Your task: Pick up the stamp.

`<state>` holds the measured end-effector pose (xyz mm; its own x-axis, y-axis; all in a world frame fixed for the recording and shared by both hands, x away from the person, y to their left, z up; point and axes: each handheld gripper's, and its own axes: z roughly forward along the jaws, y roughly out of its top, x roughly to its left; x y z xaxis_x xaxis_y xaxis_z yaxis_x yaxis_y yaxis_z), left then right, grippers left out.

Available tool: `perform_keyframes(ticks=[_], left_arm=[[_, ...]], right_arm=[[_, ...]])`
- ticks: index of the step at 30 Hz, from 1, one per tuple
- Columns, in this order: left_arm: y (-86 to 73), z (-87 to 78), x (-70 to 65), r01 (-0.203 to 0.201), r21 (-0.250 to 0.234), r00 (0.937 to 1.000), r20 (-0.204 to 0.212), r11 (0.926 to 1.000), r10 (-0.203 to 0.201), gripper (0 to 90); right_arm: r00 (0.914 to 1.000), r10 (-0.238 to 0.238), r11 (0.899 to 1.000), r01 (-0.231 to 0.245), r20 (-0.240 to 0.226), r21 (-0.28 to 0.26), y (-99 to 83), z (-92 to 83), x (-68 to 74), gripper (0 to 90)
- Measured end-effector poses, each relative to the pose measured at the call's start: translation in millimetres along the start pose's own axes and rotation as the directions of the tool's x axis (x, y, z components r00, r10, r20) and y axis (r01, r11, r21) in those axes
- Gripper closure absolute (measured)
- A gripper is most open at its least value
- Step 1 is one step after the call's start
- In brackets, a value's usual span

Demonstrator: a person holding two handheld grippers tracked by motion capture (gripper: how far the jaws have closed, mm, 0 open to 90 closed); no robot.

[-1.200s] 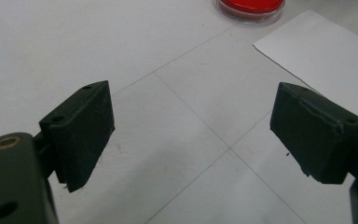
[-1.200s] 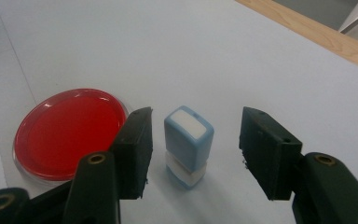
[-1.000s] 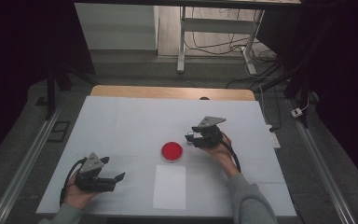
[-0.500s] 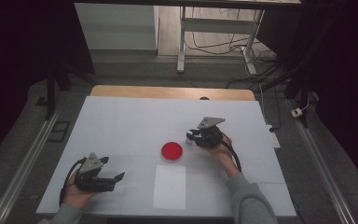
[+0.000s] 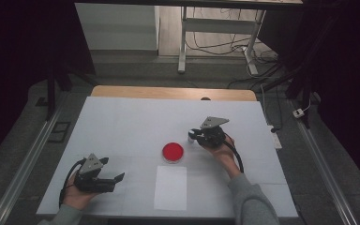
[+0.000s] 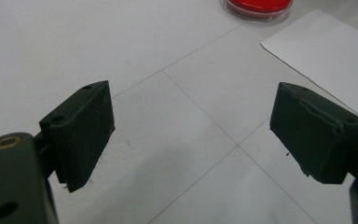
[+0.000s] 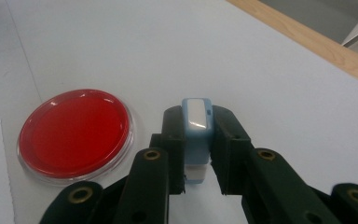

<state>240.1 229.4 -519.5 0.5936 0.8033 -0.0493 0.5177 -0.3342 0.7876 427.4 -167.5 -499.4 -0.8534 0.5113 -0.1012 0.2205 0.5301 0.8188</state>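
A small light-blue and white block (image 7: 196, 116) stands upright on the white table (image 5: 122, 126), to the right of a round red dish (image 5: 173, 152) with a clear rim. My right gripper (image 7: 196, 128) has just been closing its jaws on the block and now stands shut on it, pads pressed against both sides. In the high view, this right gripper (image 5: 194, 137) lies just right of the dish. My left gripper (image 5: 116, 179) rests at the table's front left, open, with nothing between its wide-apart jaws (image 6: 191, 126).
A white paper sheet (image 5: 170, 187) lies in front of the red dish (image 6: 258, 7), near the table's front edge. A wooden strip (image 5: 168, 92) runs along the far edge. Thin seam lines cross the table top.
The right gripper's jaws have closed in on the small blue block. Neither hand has shifted, and the left gripper stays open.
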Motion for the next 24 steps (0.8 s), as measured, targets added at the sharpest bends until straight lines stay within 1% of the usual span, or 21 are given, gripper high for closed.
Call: perform_keyframes(ticks=[6, 9, 14, 18, 19, 21, 24], left_arm=[[0.1, 0.2, -0.1, 0.0, 0.002, 1.0, 0.001, 1.0, 0.0, 14.1], [0.1, 0.4, 0.2, 0.0, 0.003, 1.0, -0.001, 1.0, 0.0, 14.2], [0.2, 0.9, 0.6, 0.0, 0.004, 1.0, -0.002, 1.0, 0.0, 14.2], [0.9, 1.6, 1.1, 0.001, 0.002, 1.0, 0.0, 1.0, -0.001, 14.3], [1.0, 2.0, 1.1, 0.001, 0.002, 1.0, 0.0, 1.0, -0.001, 14.2], [1.4, 2.7, 1.2, 0.0, 0.003, 1.0, 0.0, 1.0, 0.0, 14.3], [1.8, 3.6, 0.9, 0.001, 0.004, 1.0, 0.002, 1.0, -0.001, 14.3]], right_arm=[[0.9999, 0.017, 0.999, -0.017, 0.002, -0.027, 1.8, -4.4, 0.7, 75.2], [0.9998, 0.021, 0.999, -0.021, 0.007, -0.028, 2.6, -5.8, 2.1, 75.3], [0.9994, 0.034, 0.998, -0.034, 0.001, -0.051, 3.9, -9.3, 4.4, 75.3], [0.9992, 0.039, 0.997, -0.039, -0.001, -0.066, 6.3, -14.5, 8.7, 75.3], [0.9991, 0.042, 0.996, -0.042, -0.001, -0.076, 6.6, -15.3, 10.2, 75.3], [0.9992, 0.039, 0.997, -0.039, 0.001, -0.072, 7.6, -18.1, 12.3, 75.3], [0.9989, 0.046, 0.995, -0.046, 0.0, -0.085, 8.6, -21.4, 14.2, 75.3]])
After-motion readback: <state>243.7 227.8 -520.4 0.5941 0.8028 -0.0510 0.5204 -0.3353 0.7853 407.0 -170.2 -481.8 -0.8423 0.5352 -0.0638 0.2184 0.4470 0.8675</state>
